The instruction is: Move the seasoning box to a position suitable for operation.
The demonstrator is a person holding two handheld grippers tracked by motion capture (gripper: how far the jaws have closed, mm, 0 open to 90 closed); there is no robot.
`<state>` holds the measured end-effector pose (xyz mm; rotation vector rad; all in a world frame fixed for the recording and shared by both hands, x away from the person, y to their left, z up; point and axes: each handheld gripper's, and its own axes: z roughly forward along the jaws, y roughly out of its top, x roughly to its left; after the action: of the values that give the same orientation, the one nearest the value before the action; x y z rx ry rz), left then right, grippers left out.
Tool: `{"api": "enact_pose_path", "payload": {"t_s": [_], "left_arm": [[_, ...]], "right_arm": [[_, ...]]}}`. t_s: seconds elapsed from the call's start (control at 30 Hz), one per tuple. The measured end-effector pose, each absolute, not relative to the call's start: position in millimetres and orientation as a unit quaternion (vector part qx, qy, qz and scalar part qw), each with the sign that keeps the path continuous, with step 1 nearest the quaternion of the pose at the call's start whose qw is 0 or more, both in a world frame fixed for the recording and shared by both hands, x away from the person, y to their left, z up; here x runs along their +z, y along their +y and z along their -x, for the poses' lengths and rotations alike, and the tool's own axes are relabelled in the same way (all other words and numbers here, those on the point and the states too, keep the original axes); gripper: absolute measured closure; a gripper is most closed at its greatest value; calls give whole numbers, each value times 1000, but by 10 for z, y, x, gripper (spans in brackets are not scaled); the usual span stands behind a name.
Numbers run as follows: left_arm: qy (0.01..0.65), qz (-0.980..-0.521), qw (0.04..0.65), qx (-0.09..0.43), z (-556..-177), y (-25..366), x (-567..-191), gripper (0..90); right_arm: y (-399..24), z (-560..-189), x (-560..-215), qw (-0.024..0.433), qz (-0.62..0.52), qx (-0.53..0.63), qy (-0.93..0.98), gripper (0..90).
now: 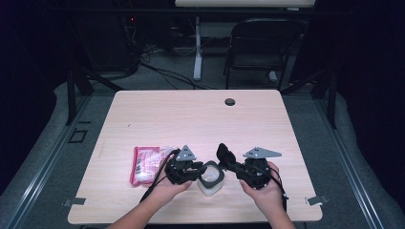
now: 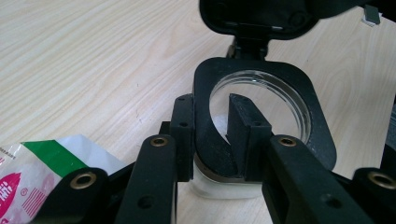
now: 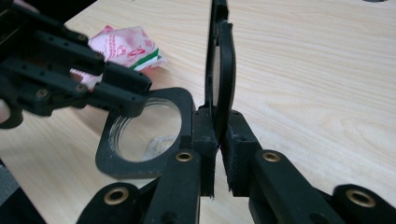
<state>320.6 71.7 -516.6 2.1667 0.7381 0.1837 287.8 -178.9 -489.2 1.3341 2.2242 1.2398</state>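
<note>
Both of the person's hands sit at the near edge of the table (image 1: 143, 109), each wrapped round a black gripper, and between them stands a small clear container (image 1: 210, 180) with a black square collar and a hinged black lid (image 1: 225, 153).

From where I stand, the left gripper (image 2: 212, 135) is clamped on the container's collar: one jaw lies against the outside of the black rim, the other reaches down inside the round glassy opening, and the rim is pinched between them. The container rests on the wood close to the near edge, roughly midway along it.

Over on the other side, the right gripper (image 3: 217, 140) has its jaws drawn together on the lid, which stands upright, flipped open on its hinge; the thin black edge of it is squeezed between the two pads.

Just beyond the left gripper, toward the table's left edge, lies a pink and white packet (image 1: 145, 163) with a green stripe, flat on the wood and apart from the container. Farther off, near the far edge, a small round hole (image 1: 230, 101) shows in the tabletop.
</note>
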Motion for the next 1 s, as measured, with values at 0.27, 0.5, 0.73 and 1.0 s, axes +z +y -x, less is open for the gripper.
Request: {"api": "enact_pose_path", "payload": {"t_s": [0.27, 0.5, 0.73, 1.0], "left_arm": [[288, -850, 435, 76, -3166, 809, -5112, 666], [304, -822, 471, 102, -3136, 1121, -4811, 596], [332, -820, 445, 136, -3165, 1379, -4729, 564], [365, -818, 420, 143, -3076, 1697, -4960, 487]], "right_arm": [[-1790, -3013, -4904, 130, -461, 433, 764, 831], [-1861, -2982, -4751, 122, -451, 444, 765, 718], [-1990, -2920, -4520, 120, -443, 454, 764, 642], [-2067, -2935, -4387, 109, -449, 459, 759, 630]]}}
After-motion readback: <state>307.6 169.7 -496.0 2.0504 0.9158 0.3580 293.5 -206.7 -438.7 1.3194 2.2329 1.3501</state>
